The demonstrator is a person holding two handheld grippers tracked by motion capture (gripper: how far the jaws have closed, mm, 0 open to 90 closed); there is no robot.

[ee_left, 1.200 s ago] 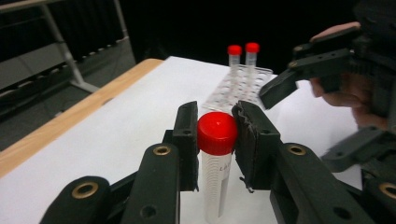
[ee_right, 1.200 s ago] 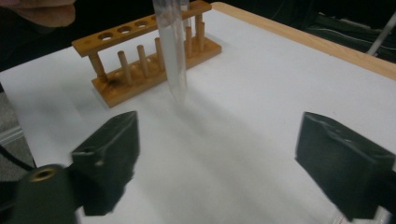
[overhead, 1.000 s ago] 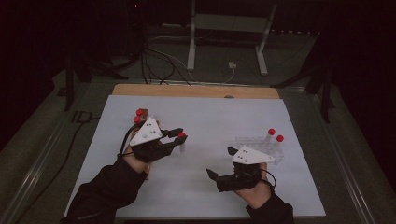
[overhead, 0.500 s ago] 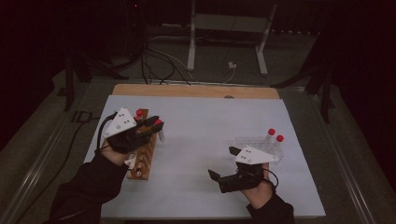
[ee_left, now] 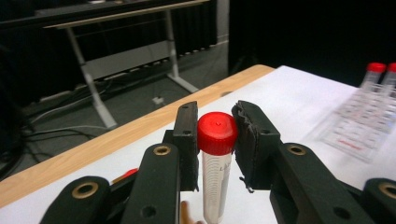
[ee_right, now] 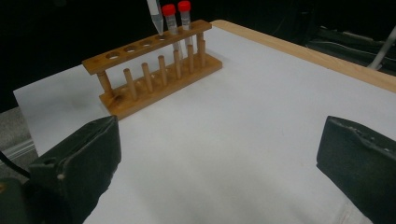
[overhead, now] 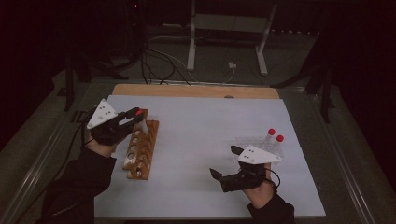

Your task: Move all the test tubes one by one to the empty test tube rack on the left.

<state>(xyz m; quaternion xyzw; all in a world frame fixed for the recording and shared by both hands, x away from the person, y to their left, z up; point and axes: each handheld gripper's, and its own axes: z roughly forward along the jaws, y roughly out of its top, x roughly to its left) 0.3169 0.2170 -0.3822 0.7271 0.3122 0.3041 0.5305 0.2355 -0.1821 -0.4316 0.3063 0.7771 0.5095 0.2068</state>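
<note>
My left gripper is shut on the red cap of a clear tube, which hangs upright. In the high view this gripper holds the tube above the far end of a wooden rack at the table's left. The right gripper view shows the tube's pointed tip just over a hole of the wooden rack, beside two red-capped tubes standing in it. My right gripper rests low at the front right, jaws wide open, nothing between them.
A clear plastic rack with two red-capped tubes stands behind my right hand; it also appears in the left gripper view. A white sheet covers the table, with a wooden strip along its far edge.
My left gripper has carried the tube leftward from the middle of the table to above the wooden rack. The right gripper has stayed put.
</note>
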